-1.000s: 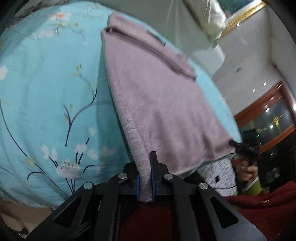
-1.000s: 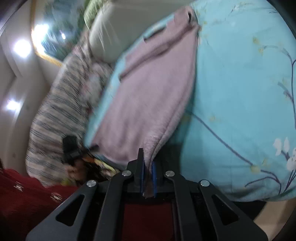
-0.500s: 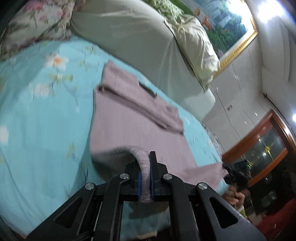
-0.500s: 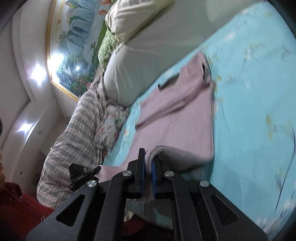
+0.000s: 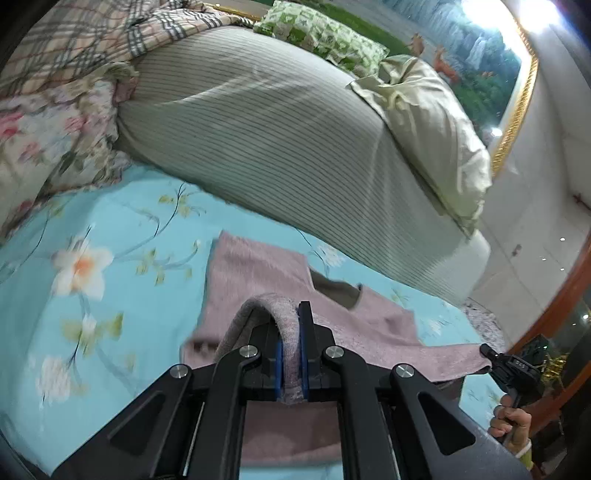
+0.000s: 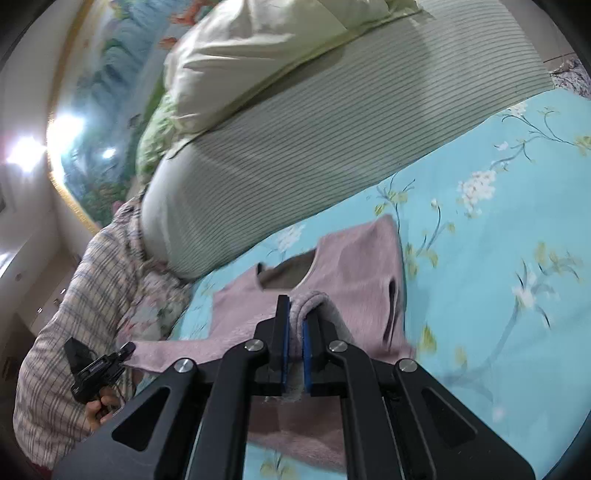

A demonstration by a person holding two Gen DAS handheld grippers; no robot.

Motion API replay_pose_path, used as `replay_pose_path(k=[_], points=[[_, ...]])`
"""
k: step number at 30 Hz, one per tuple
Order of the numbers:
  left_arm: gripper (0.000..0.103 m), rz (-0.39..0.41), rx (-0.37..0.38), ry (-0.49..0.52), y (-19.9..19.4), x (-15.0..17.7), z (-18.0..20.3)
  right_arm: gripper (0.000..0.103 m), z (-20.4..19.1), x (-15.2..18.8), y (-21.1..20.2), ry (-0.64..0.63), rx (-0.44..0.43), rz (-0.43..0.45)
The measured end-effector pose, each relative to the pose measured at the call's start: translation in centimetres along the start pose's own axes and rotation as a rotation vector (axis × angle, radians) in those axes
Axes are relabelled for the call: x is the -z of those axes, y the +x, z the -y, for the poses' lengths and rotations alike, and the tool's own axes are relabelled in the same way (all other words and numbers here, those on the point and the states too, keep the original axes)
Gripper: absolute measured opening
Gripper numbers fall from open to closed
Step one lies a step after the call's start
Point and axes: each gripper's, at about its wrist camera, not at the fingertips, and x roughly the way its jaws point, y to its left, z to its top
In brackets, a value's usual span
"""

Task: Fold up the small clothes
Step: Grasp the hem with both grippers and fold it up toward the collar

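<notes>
A small mauve knit sweater [image 5: 258, 269] lies on the light blue floral bedsheet [image 5: 74, 295], neckline toward the pillows. It also shows in the right wrist view [image 6: 354, 266]. My left gripper [image 5: 290, 328] is shut on one bottom hem corner of the sweater, carried over the body toward the collar. My right gripper [image 6: 293, 321] is shut on the other hem corner, also above the body near the neckline [image 6: 288, 269]. The hem stretches between the two grippers. The right gripper shows in the left wrist view [image 5: 513, 365], and the left gripper in the right wrist view [image 6: 99, 365].
A large grey striped pillow [image 5: 277, 129] lies just beyond the sweater. A cream pillow [image 5: 436, 125] and a green patterned one [image 5: 325, 33] lie behind it. A plaid and floral quilt [image 5: 55, 92] is piled at the left. A framed landscape painting [image 6: 110, 92] hangs on the wall.
Both grippers have lifted the hem from the near edge of the bed and carried it forward over the sweater toward the collar, doubling the sweater over.
</notes>
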Motion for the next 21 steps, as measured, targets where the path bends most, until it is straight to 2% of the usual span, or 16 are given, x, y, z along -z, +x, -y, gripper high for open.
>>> replay_pose_path(k=[9, 15, 18, 19, 21], points=[[0.005, -0.042, -0.094, -0.063, 11.0, -3.5, -3.4, 0.007, 2.8, -3.8, 9.3, 0.037, 0.109, -0.052], [0.006, -0.121, -0.167, -0.058, 18.2, -3.1, -5.9, 0.007, 5.0, -3.4, 15.1, 0.031, 0.226, -0.173], [0.006, -0.194, -0.204, -0.066, 21.1, -2.0, -7.4, 0.008, 5.9, -2.9, 15.9, 0.057, 0.237, -0.209], [0.006, -0.214, -0.197, -0.081, 21.4, -1.6, -7.9, 0.008, 6.1, -3.0, 15.4, 0.067, 0.229, -0.204], [0.010, -0.201, -0.167, -0.087, 20.3, -1.1, -8.2, 0.009, 6.0, -3.4, 13.3, 0.076, 0.207, -0.165]])
